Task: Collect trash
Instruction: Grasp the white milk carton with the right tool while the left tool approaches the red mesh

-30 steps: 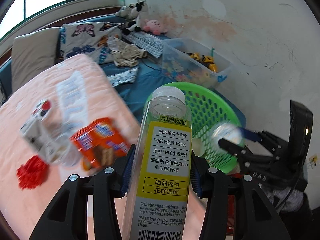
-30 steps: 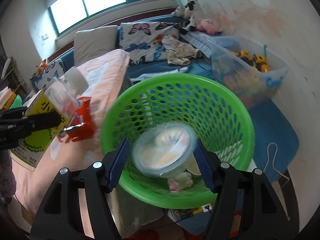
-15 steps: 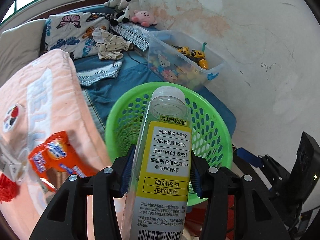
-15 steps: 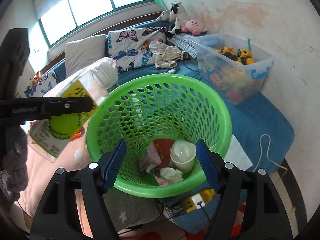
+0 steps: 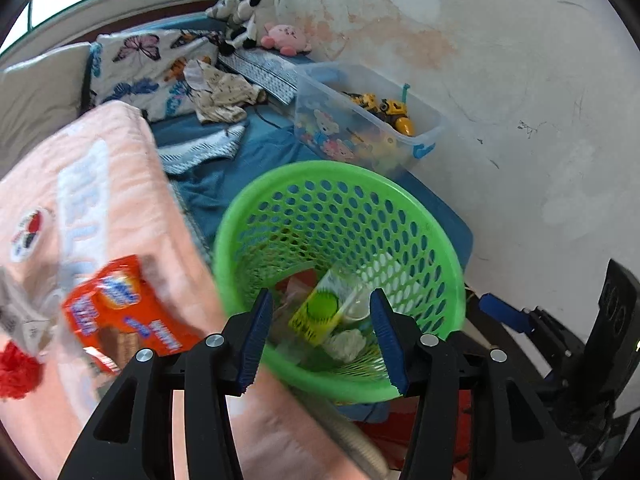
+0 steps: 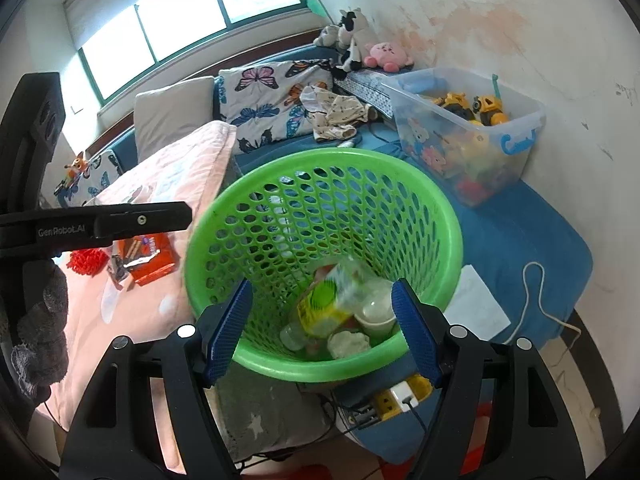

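A green plastic basket (image 5: 448,264) (image 6: 448,216) stands on the floor beside the bed. A clear juice bottle with a yellow label (image 5: 320,312) (image 6: 328,304) lies inside it with a plastic cup (image 6: 376,312) and crumpled tissue (image 6: 348,342). My left gripper (image 5: 322,340) is open and empty above the basket's near rim. My right gripper (image 6: 322,324) is open and empty over the basket. An orange snack packet (image 5: 120,312) (image 6: 154,258), a red pompom (image 5: 16,372) (image 6: 86,262) and a torn wrapper (image 6: 118,268) lie on the pink blanket (image 5: 92,184).
A clear toy bin (image 5: 368,128) (image 6: 464,128) sits on the blue mat (image 6: 520,240) by the wall. A power strip (image 6: 396,398) lies under the basket's front. Pillows, clothes and plush toys are at the back.
My left gripper opened and let go of the bottle, which dropped into the basket. Earlier my right gripper released the plastic cup into the basket.
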`<state>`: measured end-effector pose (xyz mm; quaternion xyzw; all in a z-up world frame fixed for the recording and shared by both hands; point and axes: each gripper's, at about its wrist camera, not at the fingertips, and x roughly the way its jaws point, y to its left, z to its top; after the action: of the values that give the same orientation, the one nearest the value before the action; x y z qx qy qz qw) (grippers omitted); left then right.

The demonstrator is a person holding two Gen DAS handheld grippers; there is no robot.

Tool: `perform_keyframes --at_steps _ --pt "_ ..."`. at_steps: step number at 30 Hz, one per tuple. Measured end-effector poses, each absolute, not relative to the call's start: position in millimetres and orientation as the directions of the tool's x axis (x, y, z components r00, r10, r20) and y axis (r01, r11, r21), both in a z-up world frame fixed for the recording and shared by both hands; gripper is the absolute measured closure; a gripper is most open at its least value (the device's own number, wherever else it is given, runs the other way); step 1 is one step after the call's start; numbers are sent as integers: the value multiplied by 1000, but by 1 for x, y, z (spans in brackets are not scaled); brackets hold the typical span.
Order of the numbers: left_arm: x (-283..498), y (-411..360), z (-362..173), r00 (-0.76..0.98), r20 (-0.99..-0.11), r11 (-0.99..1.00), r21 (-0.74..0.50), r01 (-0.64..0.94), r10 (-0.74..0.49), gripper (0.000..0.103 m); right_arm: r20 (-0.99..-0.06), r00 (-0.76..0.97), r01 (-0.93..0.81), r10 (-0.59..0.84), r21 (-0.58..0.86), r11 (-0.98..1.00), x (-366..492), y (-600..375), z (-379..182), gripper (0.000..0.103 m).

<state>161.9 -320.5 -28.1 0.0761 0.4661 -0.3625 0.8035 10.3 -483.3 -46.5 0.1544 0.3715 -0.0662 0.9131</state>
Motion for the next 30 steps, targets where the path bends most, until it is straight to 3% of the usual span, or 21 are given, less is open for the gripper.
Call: perform_keyframes --at_steps 11,19,30 --pt "154 -232 -16 421 -796 807 -138 574 -436 54 -665 744 128 56 225 966 24 -438 -26 27" --pt "168 -157 -12 503 -788 881 -102 462 -356 45 -656 747 47 107 213 976 48 -401 -15 24" --pt "192 -77 -17 561 -789 945 -72 318 -249 43 -655 737 -71 167 171 983 86 -349 -3 24"
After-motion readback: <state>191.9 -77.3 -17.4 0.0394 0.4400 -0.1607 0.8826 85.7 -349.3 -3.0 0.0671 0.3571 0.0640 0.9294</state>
